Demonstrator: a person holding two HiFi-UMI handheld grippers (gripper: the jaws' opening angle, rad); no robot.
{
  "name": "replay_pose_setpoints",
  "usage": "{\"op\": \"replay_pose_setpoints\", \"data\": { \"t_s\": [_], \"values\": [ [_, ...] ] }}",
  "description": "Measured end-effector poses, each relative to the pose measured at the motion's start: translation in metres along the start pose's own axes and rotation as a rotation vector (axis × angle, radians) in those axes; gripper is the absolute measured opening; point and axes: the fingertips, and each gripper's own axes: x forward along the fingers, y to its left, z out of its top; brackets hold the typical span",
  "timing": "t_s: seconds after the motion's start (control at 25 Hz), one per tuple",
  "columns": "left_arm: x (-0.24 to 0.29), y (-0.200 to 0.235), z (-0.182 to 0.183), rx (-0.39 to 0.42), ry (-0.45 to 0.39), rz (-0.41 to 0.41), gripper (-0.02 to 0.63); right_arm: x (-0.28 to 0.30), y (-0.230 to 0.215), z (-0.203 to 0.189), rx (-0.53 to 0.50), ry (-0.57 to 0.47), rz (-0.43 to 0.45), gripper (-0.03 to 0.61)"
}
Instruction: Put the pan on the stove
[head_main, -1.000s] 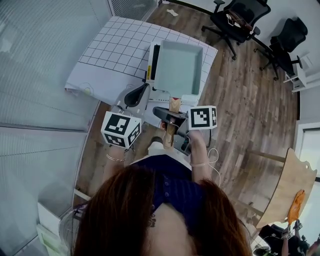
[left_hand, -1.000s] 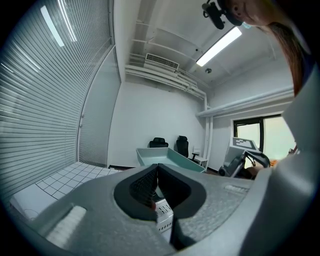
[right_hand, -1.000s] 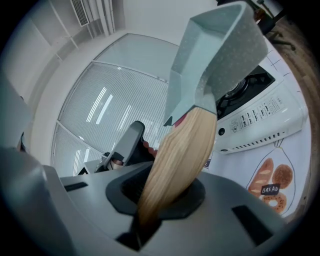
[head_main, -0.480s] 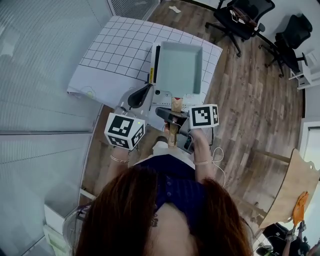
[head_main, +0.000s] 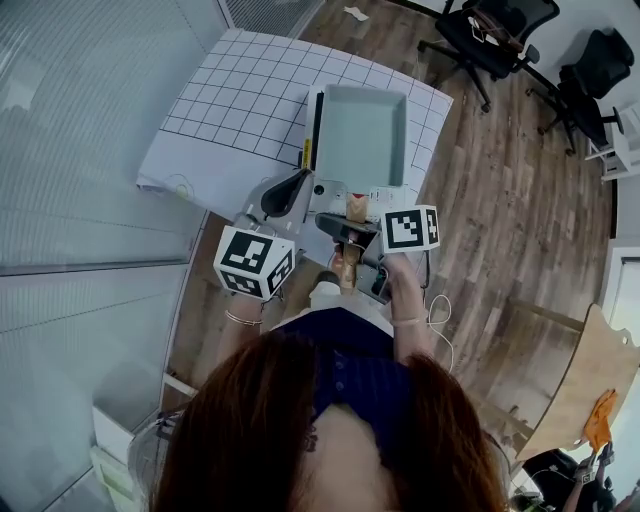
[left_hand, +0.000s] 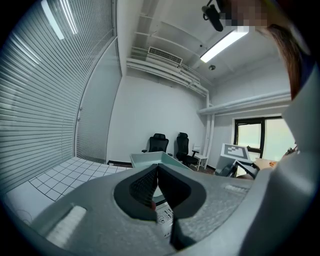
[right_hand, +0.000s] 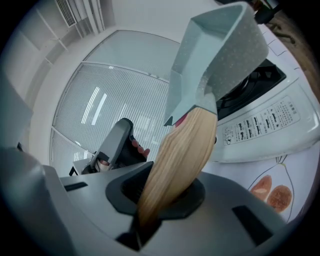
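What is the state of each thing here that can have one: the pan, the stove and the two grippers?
pan: empty, held by its wooden handle over the stove; whether it already rests there cannot be told.
stove: partly hidden under the pan, no flame seen.
right gripper: shut on the wooden handle.
left gripper: shut, nothing between its jaws.

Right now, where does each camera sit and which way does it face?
Head view: on the person's head, facing steeply down at pan, stove, left gripper, right gripper; hair, forearms show.
Left gripper view: on left gripper, facing along shut jaws toward office chairs; hair shows.
Right gripper view: on right gripper, along jaws clamped on pan handle; fingers show.
Shared: all three see the pan.
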Motion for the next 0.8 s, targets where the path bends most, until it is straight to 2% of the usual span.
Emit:
{"op": "replay_pose_setpoints", "data": {
  "t_s": [0.8],
  "values": [
    [0.02,0.029,-0.01,0.001,0.059,0.043,0.012,0.013,-0.029,0.021,0.045,0.031,0.008,0.055]
  ]
}}
